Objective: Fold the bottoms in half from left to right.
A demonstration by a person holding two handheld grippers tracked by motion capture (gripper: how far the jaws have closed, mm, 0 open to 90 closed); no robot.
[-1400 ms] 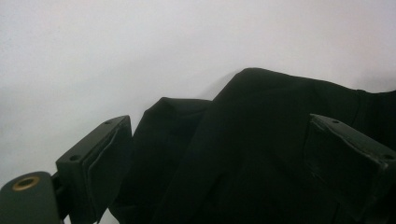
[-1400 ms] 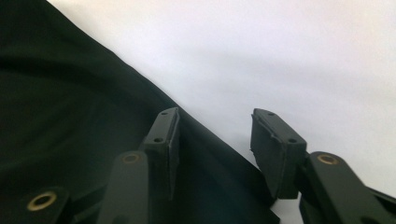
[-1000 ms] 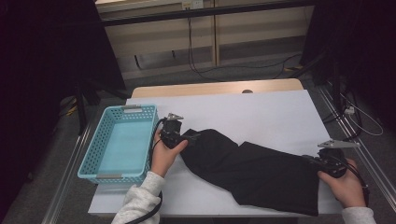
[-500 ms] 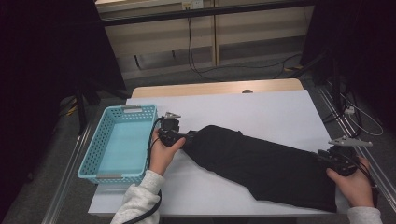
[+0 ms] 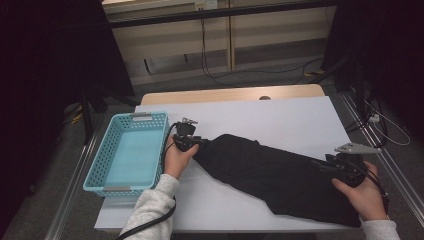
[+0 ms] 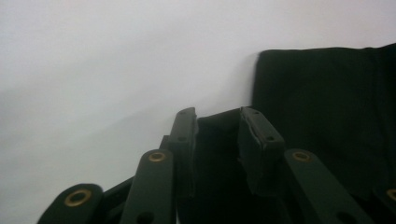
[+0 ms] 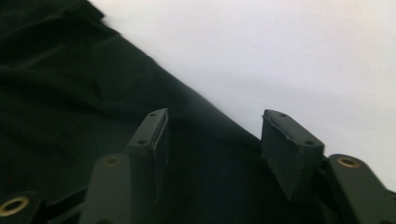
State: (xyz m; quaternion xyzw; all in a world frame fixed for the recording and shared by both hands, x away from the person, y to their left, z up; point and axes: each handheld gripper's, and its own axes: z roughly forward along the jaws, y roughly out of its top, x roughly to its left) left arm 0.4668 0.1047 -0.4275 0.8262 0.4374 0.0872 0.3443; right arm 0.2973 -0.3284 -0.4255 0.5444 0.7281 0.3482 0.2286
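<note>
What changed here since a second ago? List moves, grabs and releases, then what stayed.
The black garment has been pulled out longer toward the table's right edge. The right claw, shut on its end before, has just been opening and stands apart over the cloth. The left claw has just been closing around a fold. The blue basket stayed put.

The high view looks forward and down over the white-covered table. Each gripper view sits close behind its own jaws, skimming low along them. All three share the long black cloth lying ahead of those jaws.
</note>
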